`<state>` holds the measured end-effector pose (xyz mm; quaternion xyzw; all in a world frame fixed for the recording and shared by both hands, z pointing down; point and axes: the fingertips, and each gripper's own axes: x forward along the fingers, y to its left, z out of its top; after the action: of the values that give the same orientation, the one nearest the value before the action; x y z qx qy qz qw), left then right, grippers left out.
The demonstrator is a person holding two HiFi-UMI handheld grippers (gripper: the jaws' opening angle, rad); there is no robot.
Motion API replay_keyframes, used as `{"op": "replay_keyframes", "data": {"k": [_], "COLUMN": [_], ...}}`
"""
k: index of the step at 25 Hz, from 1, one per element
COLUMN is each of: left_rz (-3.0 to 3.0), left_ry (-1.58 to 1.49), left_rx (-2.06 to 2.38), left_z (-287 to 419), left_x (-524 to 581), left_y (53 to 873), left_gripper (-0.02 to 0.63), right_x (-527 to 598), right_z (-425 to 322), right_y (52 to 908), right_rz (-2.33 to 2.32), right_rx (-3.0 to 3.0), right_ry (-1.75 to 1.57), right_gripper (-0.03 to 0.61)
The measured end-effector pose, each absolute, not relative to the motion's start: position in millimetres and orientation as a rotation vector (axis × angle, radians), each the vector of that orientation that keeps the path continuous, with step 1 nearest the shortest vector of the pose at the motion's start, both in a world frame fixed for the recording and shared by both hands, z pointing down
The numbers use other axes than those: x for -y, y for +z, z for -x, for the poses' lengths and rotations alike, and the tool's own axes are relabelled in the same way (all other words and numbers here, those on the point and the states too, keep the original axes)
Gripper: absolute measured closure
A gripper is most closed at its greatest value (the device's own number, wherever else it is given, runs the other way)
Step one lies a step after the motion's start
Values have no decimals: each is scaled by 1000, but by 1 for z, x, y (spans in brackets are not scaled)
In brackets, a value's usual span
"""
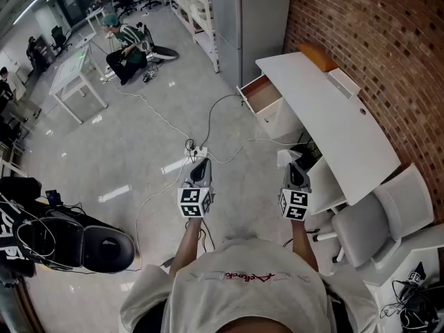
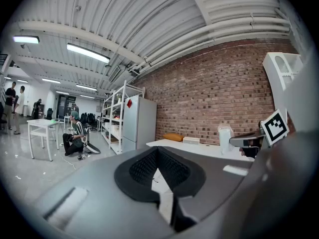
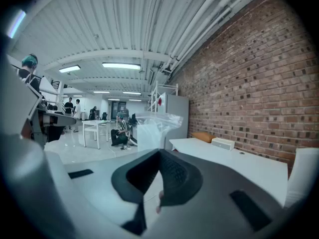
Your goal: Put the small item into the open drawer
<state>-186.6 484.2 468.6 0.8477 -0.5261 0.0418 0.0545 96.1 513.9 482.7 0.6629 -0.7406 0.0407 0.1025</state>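
Item: small clear plastic bag [image 3: 153, 129]. Location: pinched at its lower edge in your right gripper [image 1: 293, 168], jaws clamped, well short of the open drawer [image 1: 262, 94]. Handling: probably light, limp and slippery, so grip the bunched edge. Left gripper [image 1: 202, 165]: closed, empty.

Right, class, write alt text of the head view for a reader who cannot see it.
Seen from above, a person holds two grippers over a grey floor: the right gripper is shut on a small clear plastic bag, the left gripper shut and empty. Ahead to the right, a white desk along a brick wall has its drawer pulled open.
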Motion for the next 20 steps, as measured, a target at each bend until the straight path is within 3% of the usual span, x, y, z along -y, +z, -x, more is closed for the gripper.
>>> {"op": "replay_keyframes", "data": {"k": [20], "left_rz": [-2578], "left_ry": [124], "left_rx": [1592], "left_z": [160], "left_x": [-475], "left_y": [471], "left_gripper": [607], "right_x": [-506], "right_z": [-107], "right_y": [486], "right_rz": [-1932], "right_rx": [2230], "right_ry": [113], "right_gripper": [566]}}
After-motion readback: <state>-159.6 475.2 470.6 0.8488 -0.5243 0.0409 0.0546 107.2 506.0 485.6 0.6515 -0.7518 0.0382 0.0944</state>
